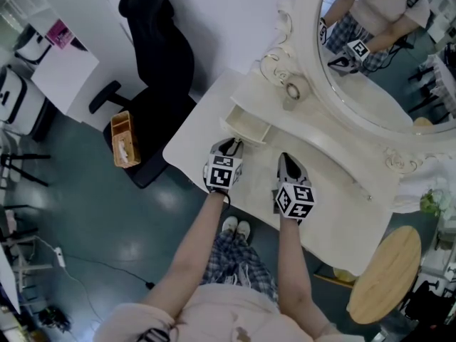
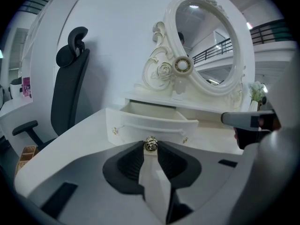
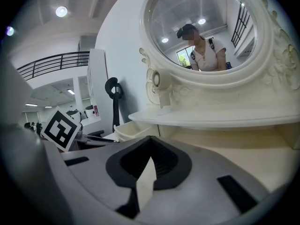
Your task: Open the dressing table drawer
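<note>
**Head view.** The drawer is being shown slid out of the dressing table, below the oval mirror. Its front is facing the person, and its long axis is lying across the direction of pull. The left gripper is being held against the drawer front. The right gripper is being held just beside it over the table top, apart from the drawer. A pink label is being shown at upper left, too small to be read.

**Left gripper view.** The drawer is being seen broadside, with its long axis running left to right and its box open upward. The brass knob at the middle of the front is being pinched by the left gripper, whose jaws are nearly closed on it.

**Right gripper view.** The right gripper is being shown with its jaws pressed together and nothing between them. A marker cube with a square black-and-white pattern is being seen at left.
</note>
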A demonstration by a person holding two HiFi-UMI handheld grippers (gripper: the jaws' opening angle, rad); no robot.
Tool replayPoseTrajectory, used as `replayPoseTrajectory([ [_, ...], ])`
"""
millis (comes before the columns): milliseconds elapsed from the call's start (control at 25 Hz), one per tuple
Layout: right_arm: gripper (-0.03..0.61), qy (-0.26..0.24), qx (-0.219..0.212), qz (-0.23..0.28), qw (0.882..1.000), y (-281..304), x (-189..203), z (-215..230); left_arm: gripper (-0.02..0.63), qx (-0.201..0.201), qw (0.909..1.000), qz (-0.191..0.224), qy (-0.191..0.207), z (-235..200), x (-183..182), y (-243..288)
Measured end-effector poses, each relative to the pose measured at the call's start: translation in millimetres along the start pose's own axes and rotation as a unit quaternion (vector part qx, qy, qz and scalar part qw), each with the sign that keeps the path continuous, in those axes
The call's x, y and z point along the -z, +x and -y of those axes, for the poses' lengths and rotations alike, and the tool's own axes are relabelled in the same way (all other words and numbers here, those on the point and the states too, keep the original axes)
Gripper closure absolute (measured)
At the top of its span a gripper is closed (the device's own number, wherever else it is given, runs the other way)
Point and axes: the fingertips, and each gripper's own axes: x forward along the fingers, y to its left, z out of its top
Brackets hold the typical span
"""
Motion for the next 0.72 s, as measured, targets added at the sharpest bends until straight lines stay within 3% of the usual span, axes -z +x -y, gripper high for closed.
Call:
replayPoseTrajectory([
  [720, 0.563, -0.001, -0.003, 0.001, 1.000, -13.3, 3.6, -2.2, 0.502, -0.001, 1.0000, 0.002, 0.002, -1.4, 4.1, -7.6],
])
